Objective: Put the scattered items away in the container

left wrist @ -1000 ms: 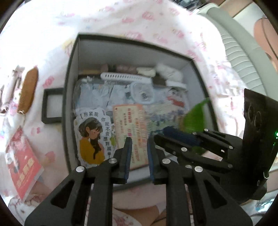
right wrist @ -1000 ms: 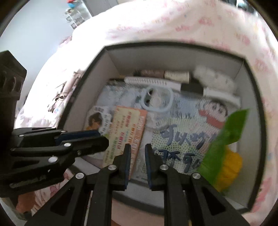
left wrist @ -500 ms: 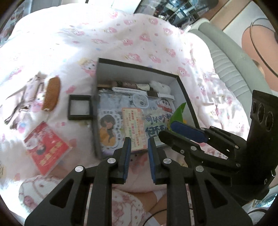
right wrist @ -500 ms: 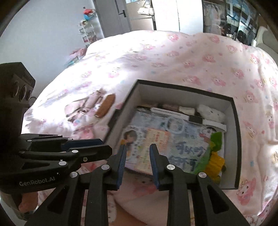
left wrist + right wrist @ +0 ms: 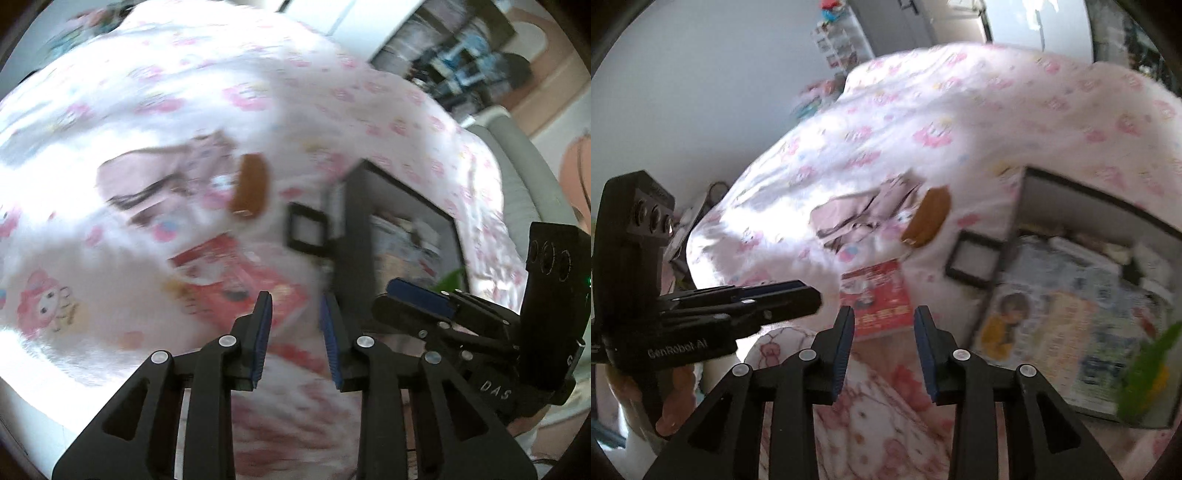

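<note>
Red booklet [image 5: 878, 300] flat on bedspread, beside black box [image 5: 1015, 206] (already part-filled)

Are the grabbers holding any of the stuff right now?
No. The left gripper and right gripper are both open and empty. The red booklet lies on the bed.

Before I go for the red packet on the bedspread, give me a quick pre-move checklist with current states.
1. Right gripper open and holding nothing: ok.
2. Left gripper open and holding nothing: ok.
3. Red packet lies flat on the bedspread, nothing on top of it: ok.
4. Packet lined up ahead of the right gripper's fingers: ok.
5. Container has room left for it: cannot tell, its floor is already covered.
6. Views sharp enough to judge the gap: not ok, both blurred.
</note>
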The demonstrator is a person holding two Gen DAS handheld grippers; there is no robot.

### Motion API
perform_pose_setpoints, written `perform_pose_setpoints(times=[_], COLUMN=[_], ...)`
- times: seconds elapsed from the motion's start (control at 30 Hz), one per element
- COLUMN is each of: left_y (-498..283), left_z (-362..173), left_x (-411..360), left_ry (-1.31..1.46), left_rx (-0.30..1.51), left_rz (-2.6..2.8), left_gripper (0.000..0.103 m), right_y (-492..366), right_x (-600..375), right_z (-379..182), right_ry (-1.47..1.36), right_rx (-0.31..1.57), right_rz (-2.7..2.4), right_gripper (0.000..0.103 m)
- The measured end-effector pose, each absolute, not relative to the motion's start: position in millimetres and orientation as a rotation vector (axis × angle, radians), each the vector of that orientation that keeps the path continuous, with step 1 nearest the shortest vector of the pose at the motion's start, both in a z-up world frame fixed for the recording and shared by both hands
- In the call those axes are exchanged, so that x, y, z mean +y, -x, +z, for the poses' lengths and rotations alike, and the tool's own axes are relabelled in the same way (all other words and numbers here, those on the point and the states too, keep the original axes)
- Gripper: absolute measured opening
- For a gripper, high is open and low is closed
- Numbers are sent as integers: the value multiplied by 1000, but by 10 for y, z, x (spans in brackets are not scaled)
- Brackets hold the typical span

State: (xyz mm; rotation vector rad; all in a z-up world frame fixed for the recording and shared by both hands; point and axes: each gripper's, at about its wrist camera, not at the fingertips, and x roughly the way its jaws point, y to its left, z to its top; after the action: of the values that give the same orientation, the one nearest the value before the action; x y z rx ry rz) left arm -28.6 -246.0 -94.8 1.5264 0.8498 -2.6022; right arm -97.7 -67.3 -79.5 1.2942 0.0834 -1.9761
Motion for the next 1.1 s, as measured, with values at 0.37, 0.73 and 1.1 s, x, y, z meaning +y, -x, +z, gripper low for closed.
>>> perform_pose_setpoints(times=[0.37, 0.73, 1.1], left_y=[441, 878, 340], left_z=[-1853, -2419, -2021], left_x=[-3133, -3325, -3353], left_ry=[-1671, -1775, -1524], left_rx=[1122, 1258, 1171], left_rz=[-2378, -2235, -2306], left_gripper=[42, 42, 10], right_y=[1240, 1084, 1299], right_x=[-1141, -1117, -1368], right_z=[-1614, -1681, -1914], right_ry=[-1529, -1575, -1657], right_rx=[87, 91, 11], right_rz=[-1888, -1834, -1765], right_gripper=[29, 32, 32])
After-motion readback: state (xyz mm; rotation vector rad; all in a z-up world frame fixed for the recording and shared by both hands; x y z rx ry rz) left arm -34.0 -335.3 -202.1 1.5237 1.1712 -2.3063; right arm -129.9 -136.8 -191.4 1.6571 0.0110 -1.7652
